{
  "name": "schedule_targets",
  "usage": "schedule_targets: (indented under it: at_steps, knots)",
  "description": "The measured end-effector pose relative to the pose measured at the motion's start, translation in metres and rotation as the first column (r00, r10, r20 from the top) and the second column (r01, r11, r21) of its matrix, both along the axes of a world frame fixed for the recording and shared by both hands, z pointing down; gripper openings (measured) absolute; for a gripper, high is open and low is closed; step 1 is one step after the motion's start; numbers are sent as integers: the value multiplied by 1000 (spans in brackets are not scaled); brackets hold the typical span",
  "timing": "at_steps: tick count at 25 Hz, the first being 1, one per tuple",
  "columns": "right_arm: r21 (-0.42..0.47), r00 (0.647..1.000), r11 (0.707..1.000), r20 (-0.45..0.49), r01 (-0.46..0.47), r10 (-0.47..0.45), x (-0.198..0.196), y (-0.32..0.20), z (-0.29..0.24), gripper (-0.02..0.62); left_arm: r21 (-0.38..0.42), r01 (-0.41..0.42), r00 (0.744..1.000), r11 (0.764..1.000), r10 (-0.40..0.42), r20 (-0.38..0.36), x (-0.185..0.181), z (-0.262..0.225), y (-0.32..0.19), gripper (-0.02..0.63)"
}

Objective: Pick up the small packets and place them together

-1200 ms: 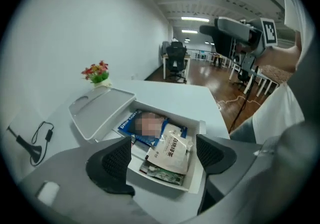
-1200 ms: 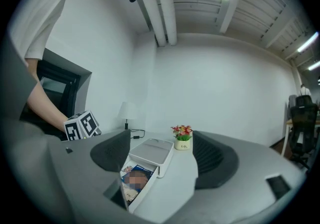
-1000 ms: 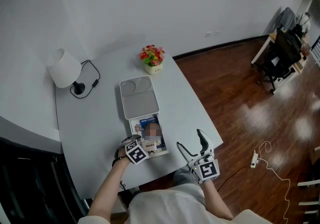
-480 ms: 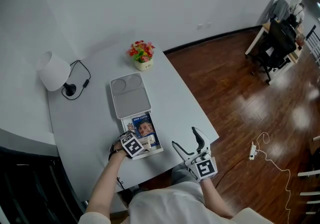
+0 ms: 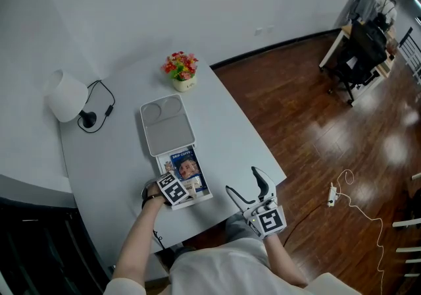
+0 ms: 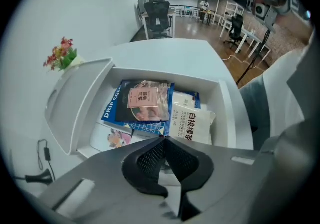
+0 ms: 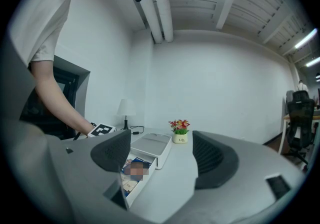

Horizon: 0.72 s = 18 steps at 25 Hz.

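The packets (image 6: 145, 99) sat in the open white box (image 6: 226, 110) on the table (image 5: 230, 135). They looked light, floppy and slick, so I'd pinch a sealed edge. Meanwhile the left gripper (image 6: 164, 139) was closed at their near edge, and the right gripper (image 7: 162, 155) was wide open and empty.

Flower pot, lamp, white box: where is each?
flower pot (image 5: 185, 83), head view, on the pot's white side.
lamp (image 5: 64, 95), head view, on the shade.
white box (image 5: 168, 127), head view, on its open lid.
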State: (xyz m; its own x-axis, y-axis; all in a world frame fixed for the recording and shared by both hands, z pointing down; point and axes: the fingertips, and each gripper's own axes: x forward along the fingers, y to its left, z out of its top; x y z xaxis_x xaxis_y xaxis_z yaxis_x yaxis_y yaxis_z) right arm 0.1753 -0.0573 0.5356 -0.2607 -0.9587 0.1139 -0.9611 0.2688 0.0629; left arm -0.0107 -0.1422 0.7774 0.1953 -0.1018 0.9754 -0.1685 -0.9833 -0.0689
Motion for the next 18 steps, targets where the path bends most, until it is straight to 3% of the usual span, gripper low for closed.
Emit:
schedule_targets:
  at_steps: [8,18]
  knots:
    - [8,999,999,20,32,-32,-9,-1,-4,384,-26,14,999,1000,-15,-47,-3,-9,6,6]
    - [29,998,998,36,51,-52,-12,-6,-8,374,28,75,983,997,-70,-171,-16,-48,23,6]
